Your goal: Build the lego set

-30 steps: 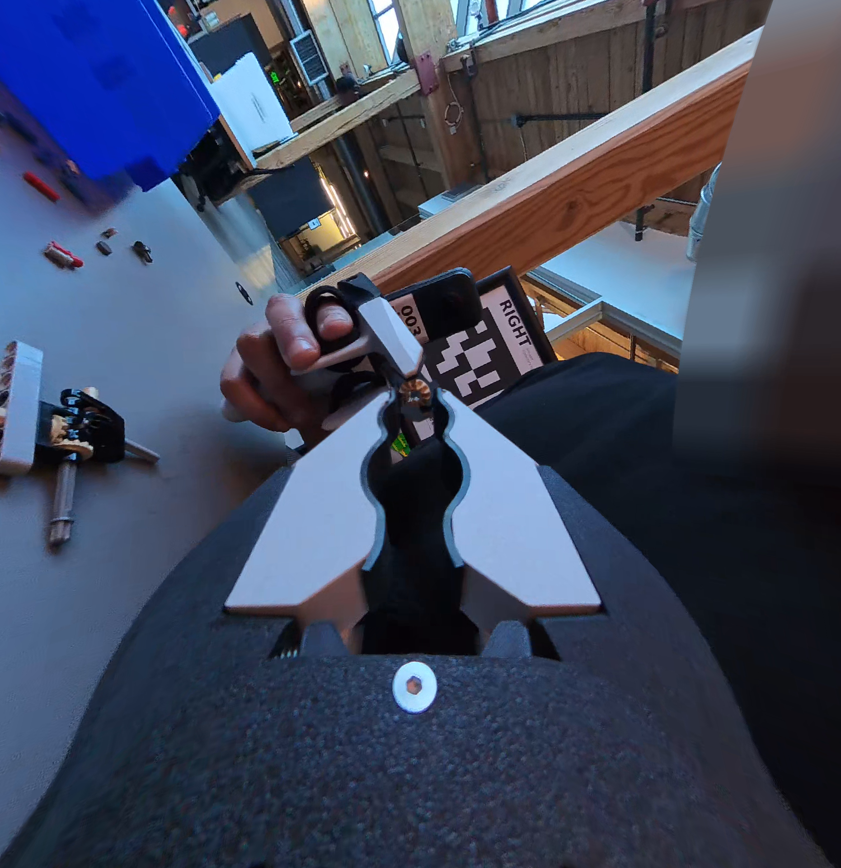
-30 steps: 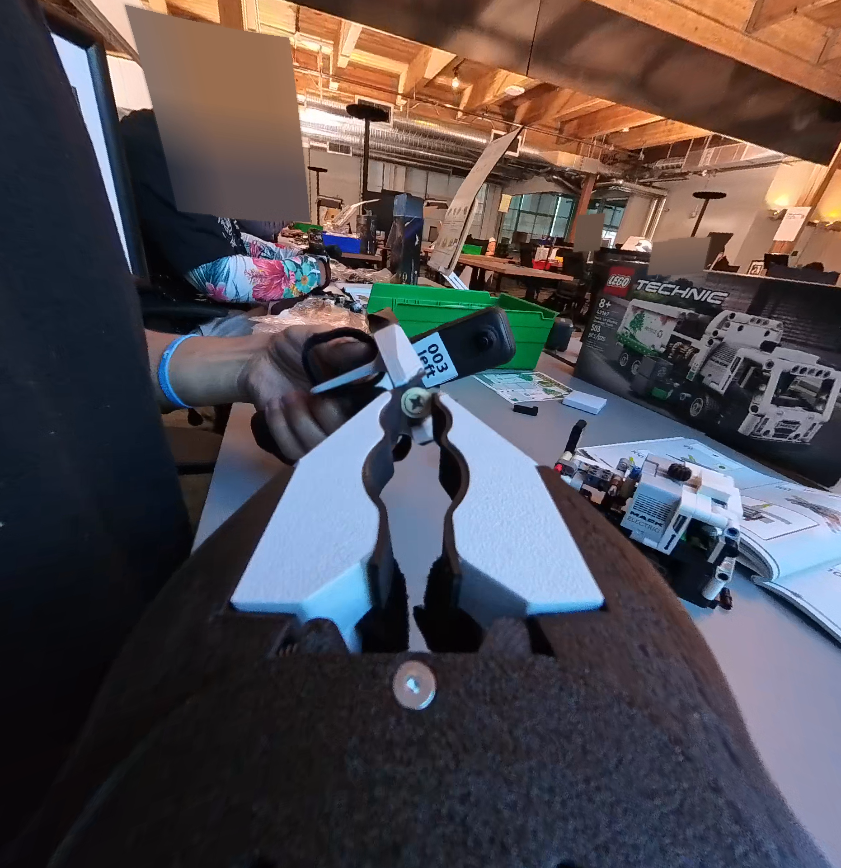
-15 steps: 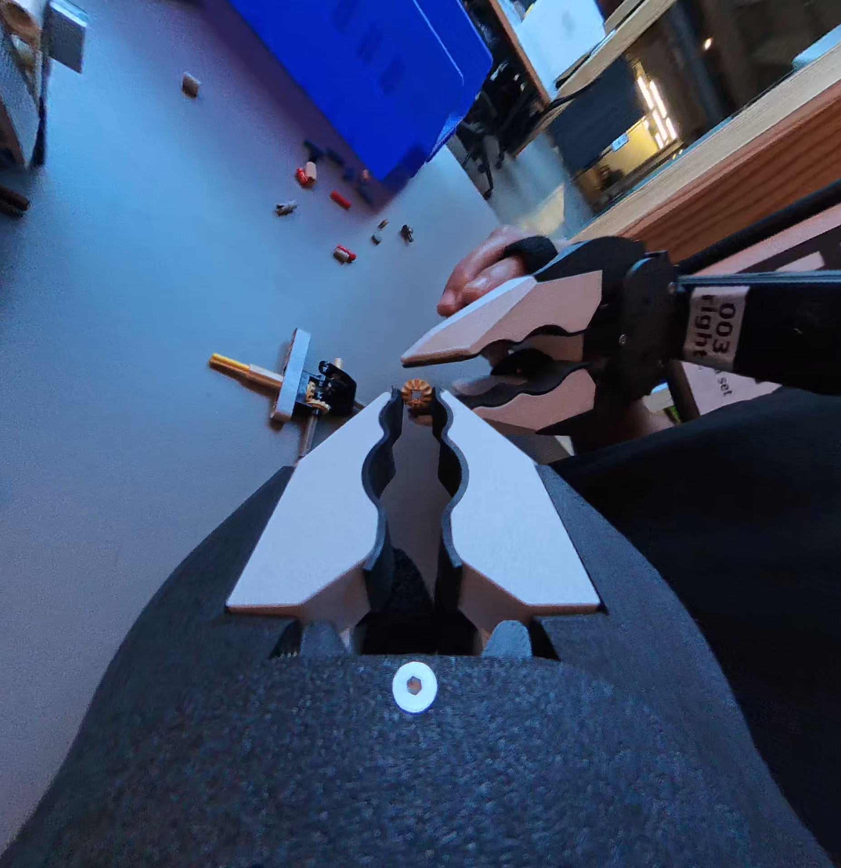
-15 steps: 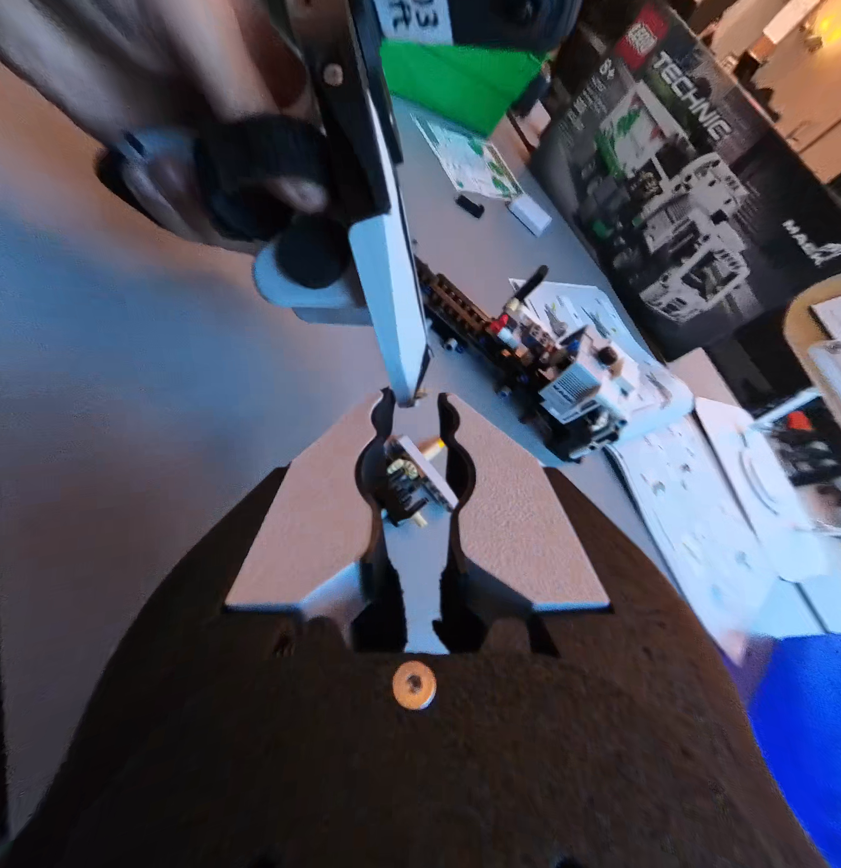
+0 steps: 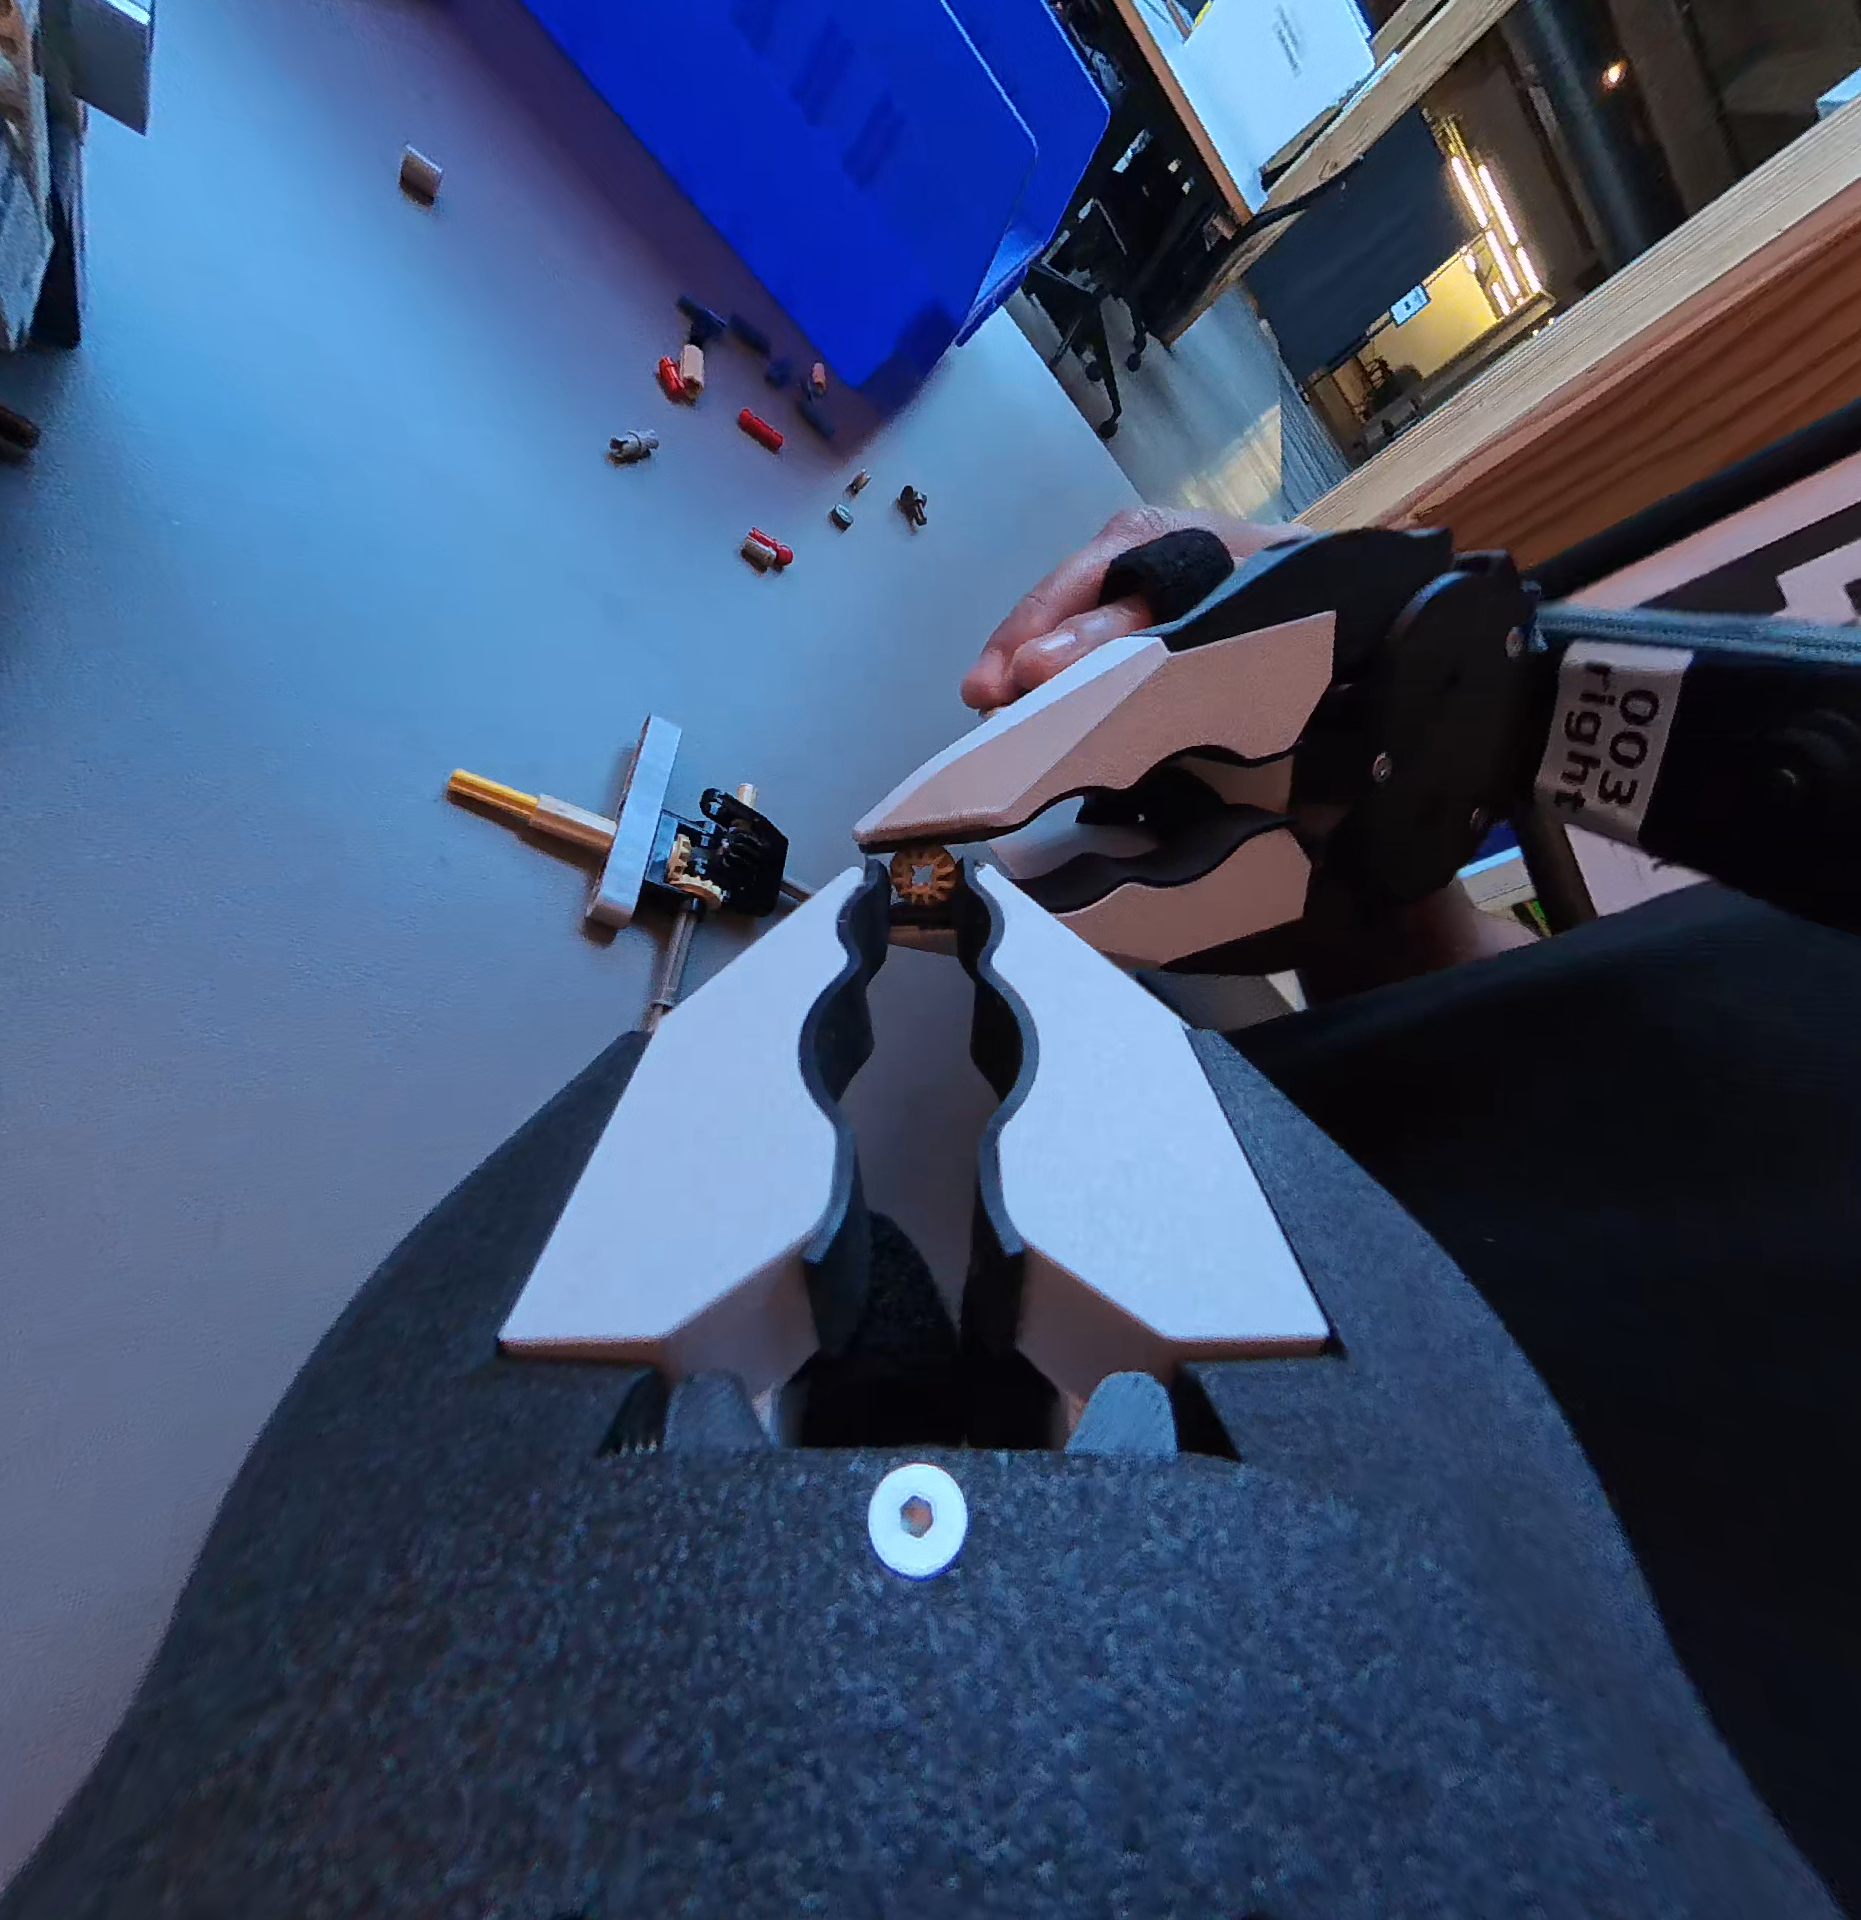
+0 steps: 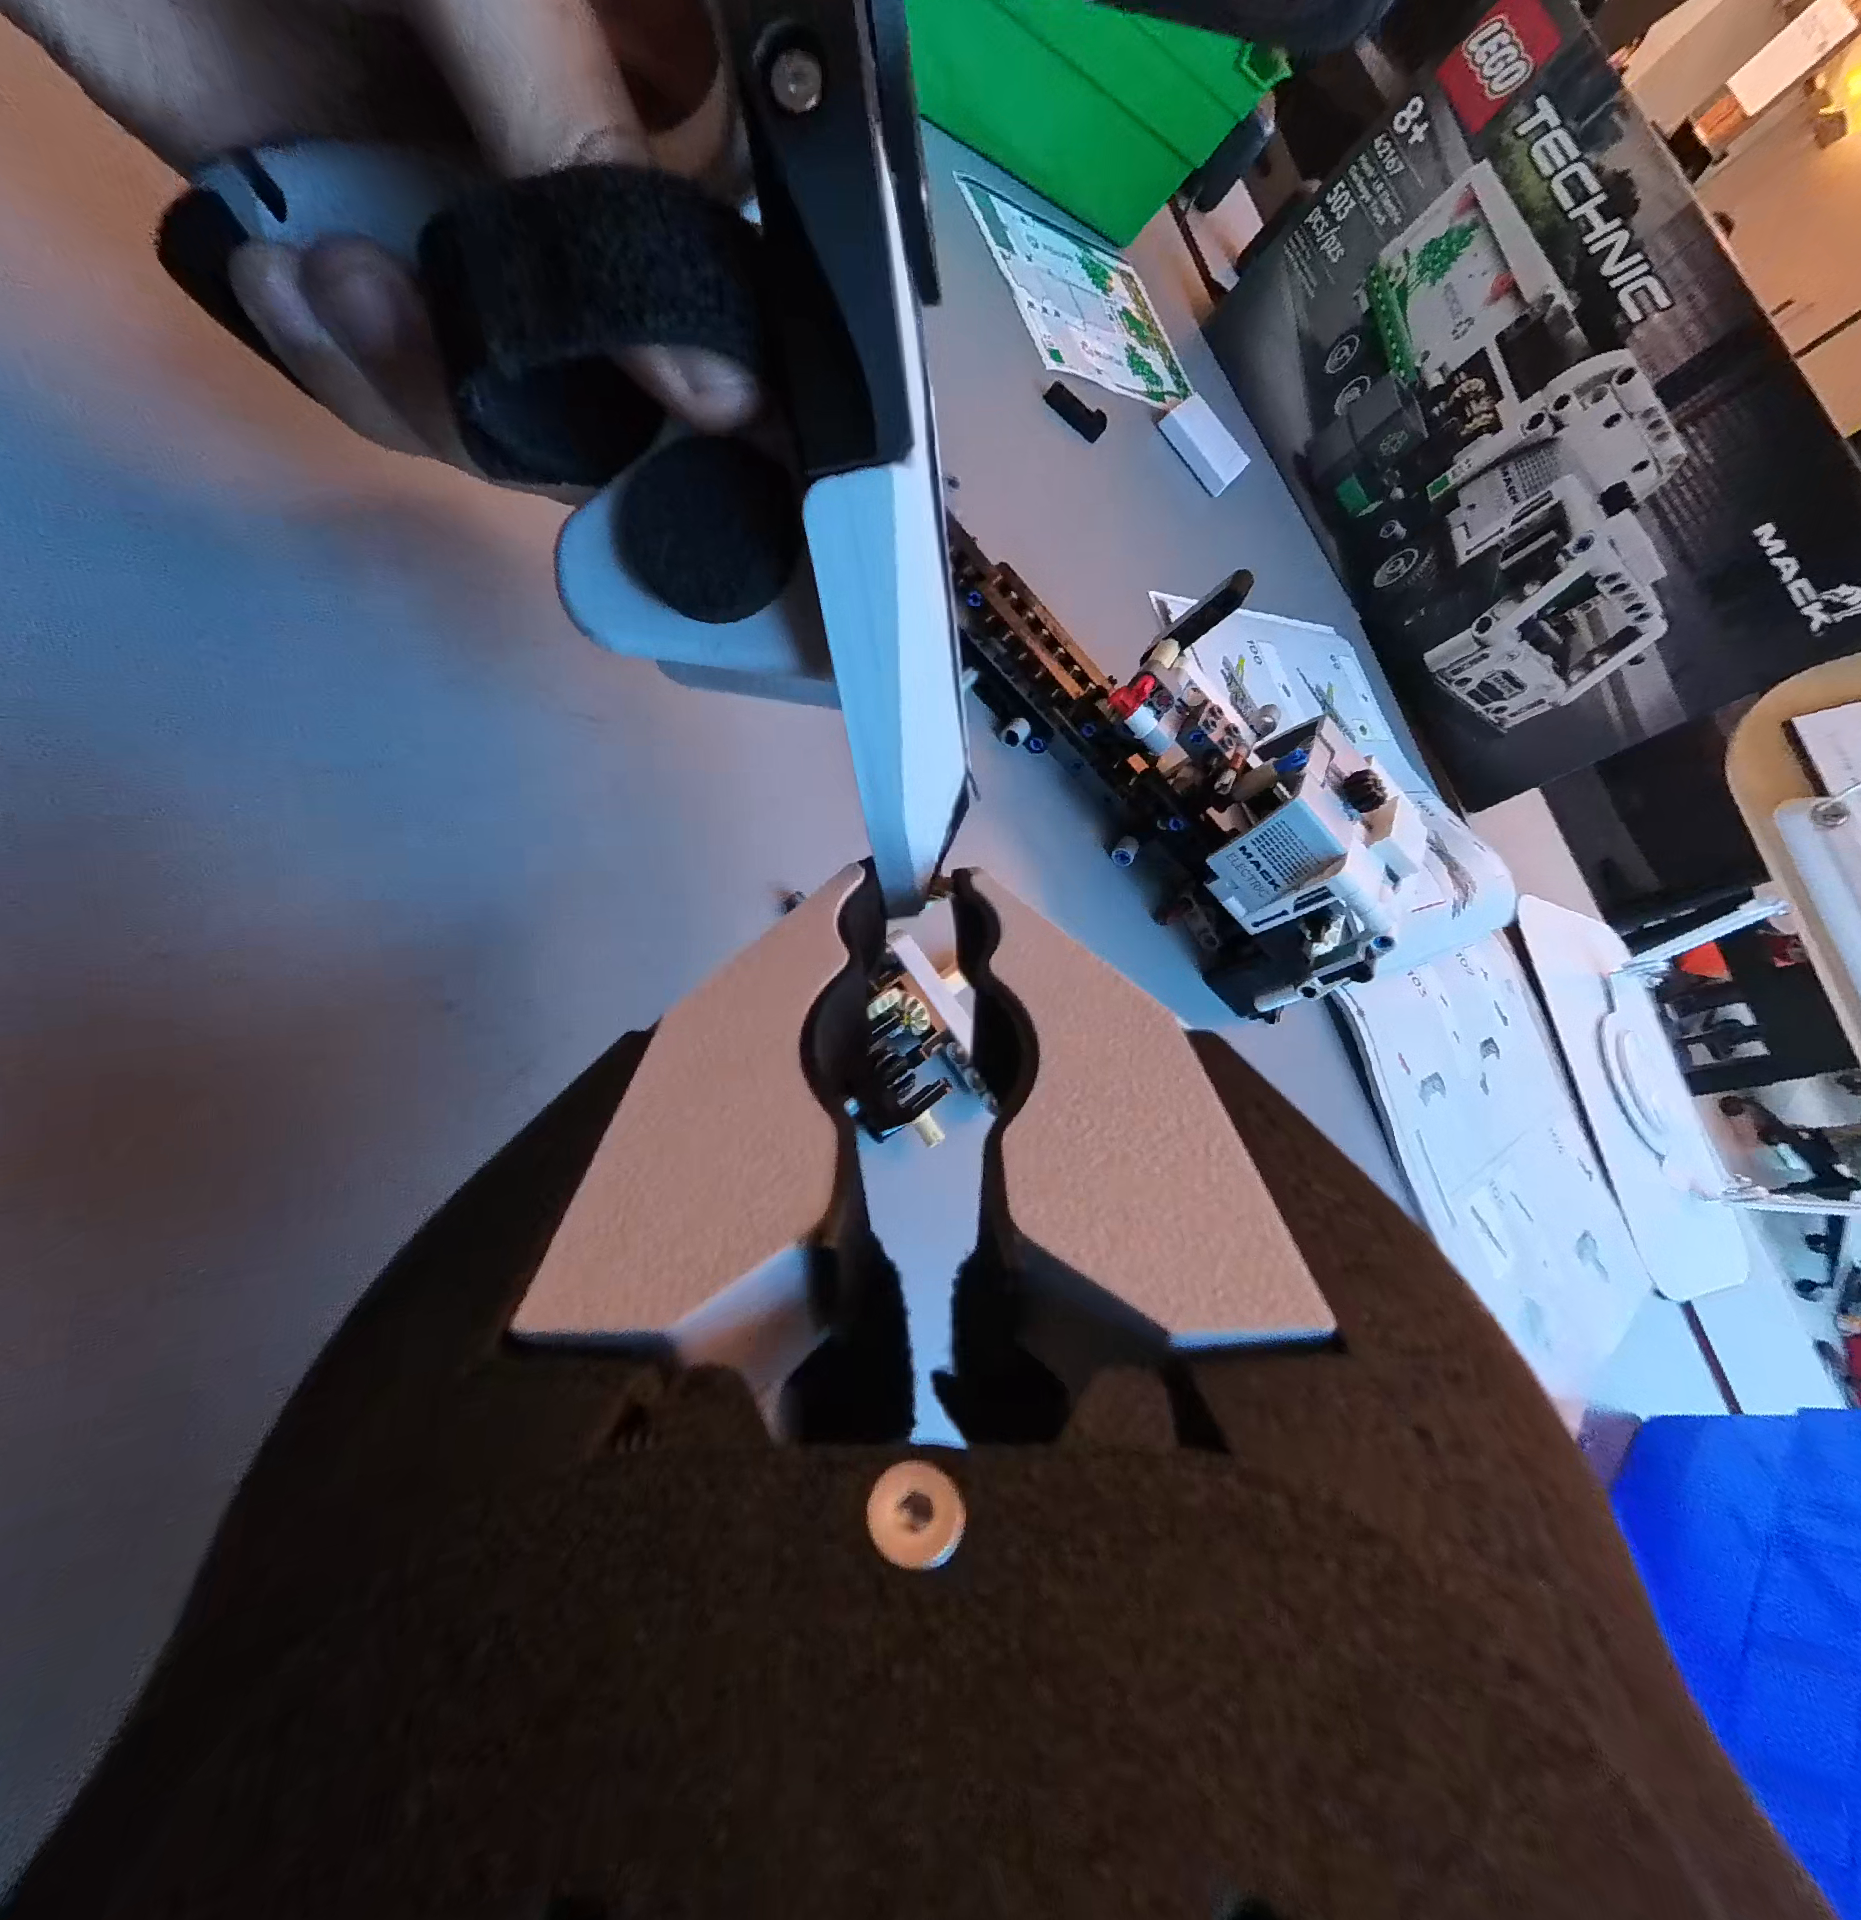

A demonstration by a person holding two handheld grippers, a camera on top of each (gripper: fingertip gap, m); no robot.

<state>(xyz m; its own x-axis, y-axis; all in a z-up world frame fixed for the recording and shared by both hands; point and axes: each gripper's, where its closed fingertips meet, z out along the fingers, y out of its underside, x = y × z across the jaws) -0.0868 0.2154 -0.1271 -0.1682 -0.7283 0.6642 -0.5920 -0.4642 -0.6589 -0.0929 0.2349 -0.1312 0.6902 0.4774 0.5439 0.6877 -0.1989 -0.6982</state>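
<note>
My left gripper [image 5: 921, 883] is shut on a small tan gear [image 5: 923, 871] held at its fingertips above the grey table. My right gripper [image 5: 926, 852] comes in from the right, and its upper finger [image 5: 1092, 717] rests on top of the gear. In the right wrist view my right gripper [image 6: 913, 883] has a narrow gap between its tips, and the left gripper's finger [image 6: 884, 675] points down into that gap. Whether the right jaws press on anything is hidden. A white beam assembly with a yellow axle [image 5: 635, 821] lies on the table just beyond, and it also shows through the right jaws [image 6: 905, 1039].
A half-built white and black truck [image 6: 1248, 873] stands on an open instruction booklet [image 6: 1477, 1122], with the set's box [image 6: 1528, 364] behind. A green bin [image 6: 1061, 94] is at the back. A blue bin [image 5: 822, 135] has loose small pieces [image 5: 760, 426] beside it. Left and right tips are no more than a few centimetres apart.
Both grippers have swung down from facing the room to facing the table, the gear staying in the left tips. The right gripper now meets the left from the side, its tip touching the gear.
</note>
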